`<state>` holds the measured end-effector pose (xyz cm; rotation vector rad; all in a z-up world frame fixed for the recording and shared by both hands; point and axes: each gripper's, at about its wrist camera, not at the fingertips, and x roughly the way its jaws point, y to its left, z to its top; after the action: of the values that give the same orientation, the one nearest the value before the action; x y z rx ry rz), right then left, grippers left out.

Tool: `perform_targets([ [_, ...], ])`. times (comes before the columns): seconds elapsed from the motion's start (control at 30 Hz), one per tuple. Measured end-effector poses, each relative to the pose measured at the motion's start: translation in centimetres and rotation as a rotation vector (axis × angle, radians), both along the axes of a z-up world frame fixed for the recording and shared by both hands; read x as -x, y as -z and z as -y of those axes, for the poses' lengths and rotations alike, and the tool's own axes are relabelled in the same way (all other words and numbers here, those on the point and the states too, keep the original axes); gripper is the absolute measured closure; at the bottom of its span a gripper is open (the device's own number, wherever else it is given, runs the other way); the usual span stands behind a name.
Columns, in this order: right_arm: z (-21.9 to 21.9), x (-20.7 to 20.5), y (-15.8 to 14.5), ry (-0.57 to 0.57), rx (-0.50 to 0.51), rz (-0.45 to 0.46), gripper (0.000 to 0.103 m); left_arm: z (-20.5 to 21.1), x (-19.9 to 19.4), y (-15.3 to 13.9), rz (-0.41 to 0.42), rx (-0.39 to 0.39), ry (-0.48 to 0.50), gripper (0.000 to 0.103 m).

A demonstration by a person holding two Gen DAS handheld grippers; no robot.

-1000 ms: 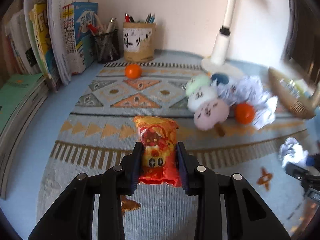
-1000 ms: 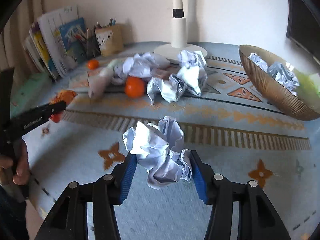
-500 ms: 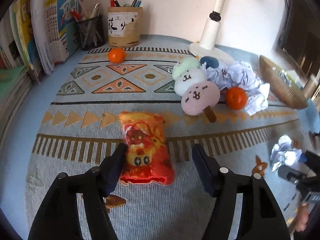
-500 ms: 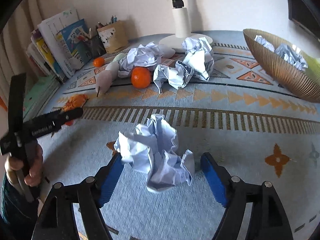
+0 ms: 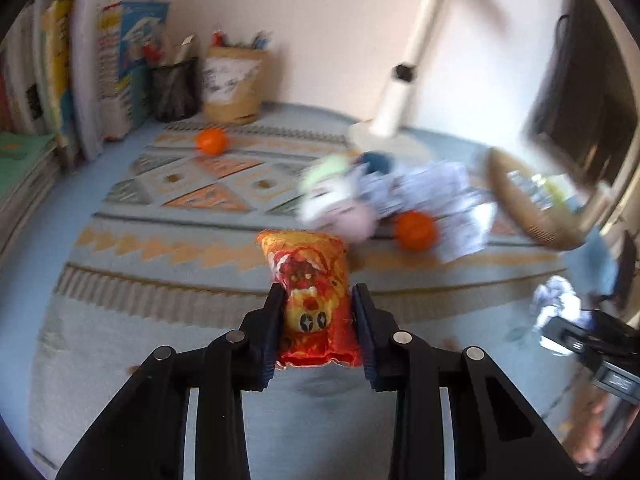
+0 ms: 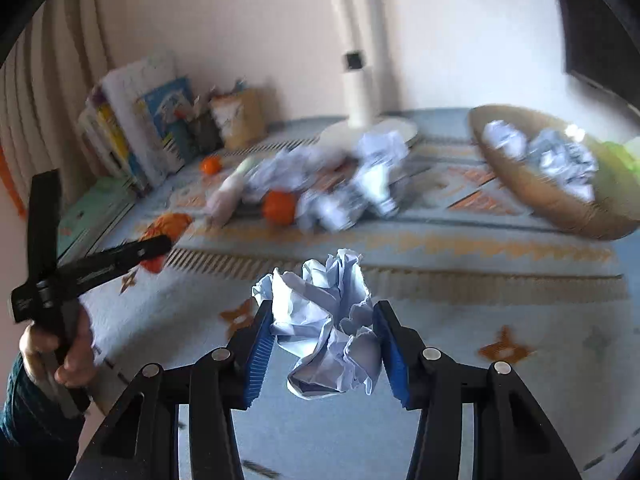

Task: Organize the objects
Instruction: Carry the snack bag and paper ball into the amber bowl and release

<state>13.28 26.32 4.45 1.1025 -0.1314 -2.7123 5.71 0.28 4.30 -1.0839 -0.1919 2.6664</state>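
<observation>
Both tongs opened, and their jaws are closing again: our left gripper (image 5: 316,312) clamps the snack bag (image 5: 310,296), our right gripper (image 6: 324,340) the paper ball (image 6: 326,320), over the mat's (image 5: 120,320) near edge. Ahead, oranges (image 6: 280,207), crumpled papers (image 6: 376,172) and a plush (image 5: 340,204) crowd the mat before the bowl (image 6: 532,192).

Red-orange snack packet (image 5: 314,300); white paper ball (image 6: 326,322).
</observation>
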Motion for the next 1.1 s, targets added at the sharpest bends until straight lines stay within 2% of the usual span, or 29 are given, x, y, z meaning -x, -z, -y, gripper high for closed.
perform_targets([
  [0.13,-4.5,0.3,-2.2,0.076,-0.008,-0.046,0.054,-4.8,0.8,-3.0,-0.054,-0.017,0.092,0.073],
  [0.23,-8.6,1.3,-4.8,0.156,0.001,-0.090,0.054,-9.3,2.5,-5.2,-0.064,-0.078,0.188,0.073],
  [0.33,-13.5,3.5,-7.6,0.270,0.013,-0.130,0.054,-15.3,5.1,-7.1,-0.083,-0.099,0.266,0.073],
  [0.47,-18.4,6.4,-9.2,0.390,0.036,-0.150,0.054,-22.1,8.3,-8.2,-0.109,-0.135,0.314,0.073],
  [0.6,-21.7,10.0,-9.3,0.491,0.015,-0.164,0.054,-27.1,12.3,-7.7,-0.119,-0.175,0.313,0.073],
  [0.7,-23.0,12.9,-8.7,0.511,-0.010,-0.165,0.054,-29.8,15.0,-6.7,-0.120,-0.160,0.315,0.073],
  [0.8,-23.7,14.8,-8.1,0.513,-0.056,-0.167,0.054,-31.1,17.6,-5.0,-0.072,-0.222,0.333,0.073],
  [0.93,-24.7,15.8,-6.7,0.544,-0.078,-0.169,0.051,-32.3,18.5,-3.7,-0.064,-0.232,0.353,0.072],
  [0.97,-24.8,15.9,-6.2,0.538,-0.070,-0.165,0.040,-32.4,18.4,-3.6,-0.072,-0.236,0.353,0.070],
  [1.0,-24.8,15.8,-5.7,0.543,-0.063,-0.159,0.034,-32.5,18.3,-3.4,-0.089,-0.237,0.347,0.066],
  [1.07,-24.8,15.4,-5.4,0.562,-0.049,-0.169,0.032,-33.1,18.4,-3.1,-0.096,-0.219,0.362,0.051],
  [1.1,-25.0,15.3,-5.4,0.570,-0.048,-0.169,0.032,-33.1,18.4,-2.9,-0.087,-0.230,0.377,0.046],
])
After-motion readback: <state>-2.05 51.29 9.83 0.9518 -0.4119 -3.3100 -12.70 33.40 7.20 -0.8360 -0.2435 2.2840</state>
